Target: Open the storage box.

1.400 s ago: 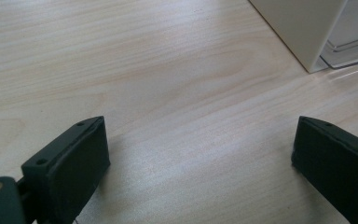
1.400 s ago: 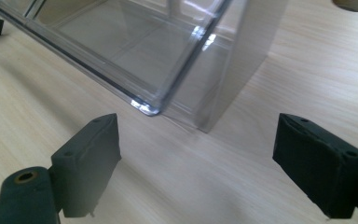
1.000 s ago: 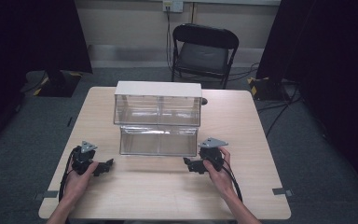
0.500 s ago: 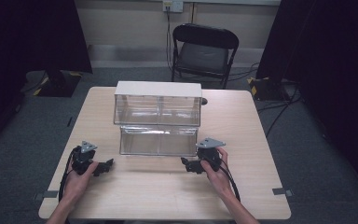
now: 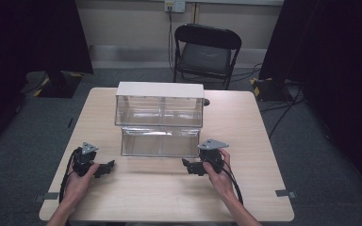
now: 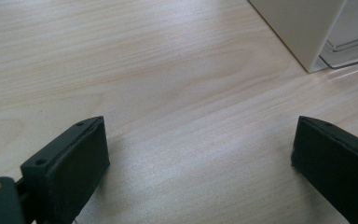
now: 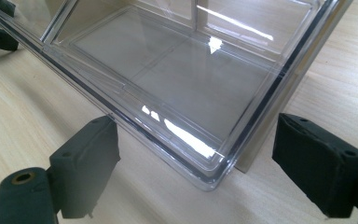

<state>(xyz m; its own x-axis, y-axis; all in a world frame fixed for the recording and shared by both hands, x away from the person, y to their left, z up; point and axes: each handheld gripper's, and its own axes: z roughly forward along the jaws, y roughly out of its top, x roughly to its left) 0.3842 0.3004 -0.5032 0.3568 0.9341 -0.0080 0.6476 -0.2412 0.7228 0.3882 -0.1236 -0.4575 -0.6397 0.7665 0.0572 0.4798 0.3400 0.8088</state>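
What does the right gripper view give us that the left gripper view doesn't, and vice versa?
Right gripper view: the pulled-out clear drawer, seen inside, empty, its near corner between the open jaws of the right gripper. Far off at top left, black parts, probably the other gripper.

Left gripper view: mostly bare tabletop between the open jaws of the left gripper; the white cabinet corner sits at top right, apart from the jaws.

Both: the wooden table, open jaws, nothing gripped.

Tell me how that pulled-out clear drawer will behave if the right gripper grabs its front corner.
The clear drawer looks like rigid, glossy plastic, so probably stiff but slippery under the pads. It appears empty, hence likely light. Pulled at one corner, it may skew rather than slide straight.
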